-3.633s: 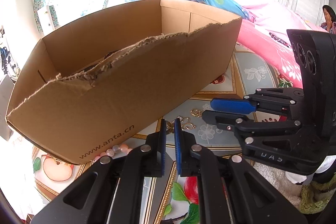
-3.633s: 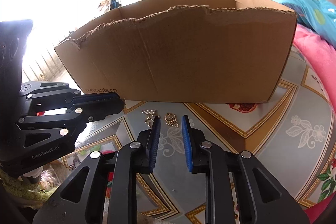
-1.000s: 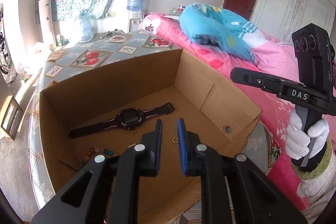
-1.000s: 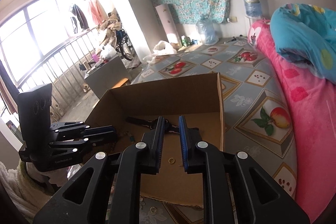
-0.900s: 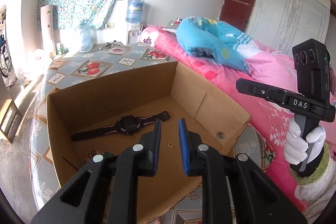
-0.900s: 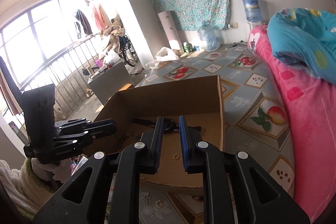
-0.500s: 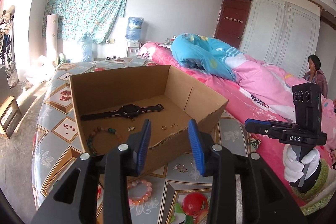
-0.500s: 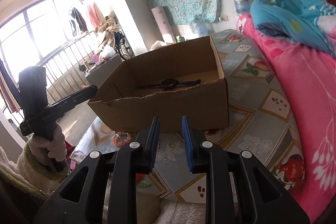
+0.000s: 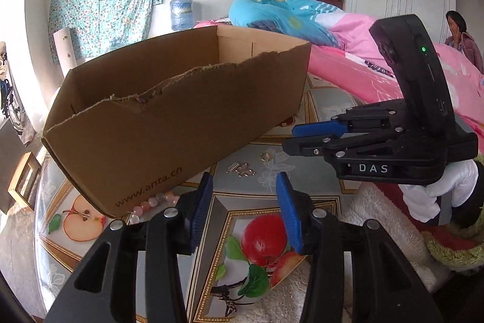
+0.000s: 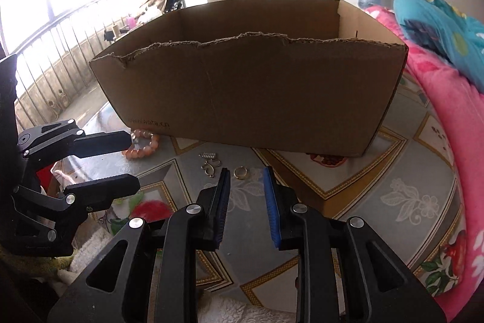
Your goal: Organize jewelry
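1. On the patterned tabletop [image 10: 402, 196] stands a cardboard box [image 10: 251, 93] with a torn upper edge on its near wall; its contents are hidden from both views.
2. Loose jewelry lies on the tabletop in front of the box:
   - a gold ring [image 10: 240, 172], just ahead of the right gripper's fingertips;
   - a small silver clasp piece [image 10: 209, 162], just left of the ring in the right wrist view;
   - a pink bead bracelet [image 10: 142, 146], against the box's near left corner, partly tucked under it in the left wrist view [image 9: 151, 203].
3. The left gripper [image 9: 243, 208] is released. Its jaws have just been opening and nothing lies between them. Its blue pads [image 9: 287, 212] stand wide apart above the tabletop, pointing toward the clasp piece [image 9: 242, 168].
4. The right gripper [image 10: 245, 202] is also released. Its jaws have just been opening, with a narrower gap than the left, and nothing is between them.
5. The right gripper [image 9: 314, 138] appears in the left wrist view at the right side, held by a white-gloved hand [image 9: 435, 192].
6. Beside the table lies pink bedding [image 10: 447, 123] with a blue quilt [image 10: 438, 20] on top.
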Available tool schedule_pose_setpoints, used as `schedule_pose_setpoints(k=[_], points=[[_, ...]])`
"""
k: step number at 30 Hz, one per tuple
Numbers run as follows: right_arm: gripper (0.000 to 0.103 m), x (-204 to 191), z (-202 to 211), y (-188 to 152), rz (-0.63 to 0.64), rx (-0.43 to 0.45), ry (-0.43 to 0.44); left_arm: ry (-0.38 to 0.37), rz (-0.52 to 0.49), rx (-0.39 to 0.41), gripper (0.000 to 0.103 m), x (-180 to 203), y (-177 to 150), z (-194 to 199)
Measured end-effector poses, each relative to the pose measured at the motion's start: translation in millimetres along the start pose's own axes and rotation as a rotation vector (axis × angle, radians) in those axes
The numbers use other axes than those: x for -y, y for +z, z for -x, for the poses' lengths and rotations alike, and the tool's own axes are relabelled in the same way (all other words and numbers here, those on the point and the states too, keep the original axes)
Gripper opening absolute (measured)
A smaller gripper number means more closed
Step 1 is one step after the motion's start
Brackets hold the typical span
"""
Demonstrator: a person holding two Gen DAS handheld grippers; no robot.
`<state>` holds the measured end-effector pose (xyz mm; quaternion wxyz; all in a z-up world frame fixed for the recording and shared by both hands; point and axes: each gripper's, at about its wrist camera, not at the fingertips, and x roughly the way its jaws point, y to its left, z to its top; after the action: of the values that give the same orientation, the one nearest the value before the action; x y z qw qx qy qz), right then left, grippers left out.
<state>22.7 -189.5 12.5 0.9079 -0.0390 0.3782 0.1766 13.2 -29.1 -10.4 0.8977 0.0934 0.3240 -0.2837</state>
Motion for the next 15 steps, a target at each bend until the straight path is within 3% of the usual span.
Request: schedule_pose_setpoints(k=[11,15], points=[[0.023,-6,-32,10,0.1,-0.041,-0.005,-0.017,0.003,-0.036,0.042,4,-10,-16],[0.013,-2,-39,13,0.117,-0.057,-0.008,-0.02,-0.003,-0.041,0.042,3,-9,-21]])
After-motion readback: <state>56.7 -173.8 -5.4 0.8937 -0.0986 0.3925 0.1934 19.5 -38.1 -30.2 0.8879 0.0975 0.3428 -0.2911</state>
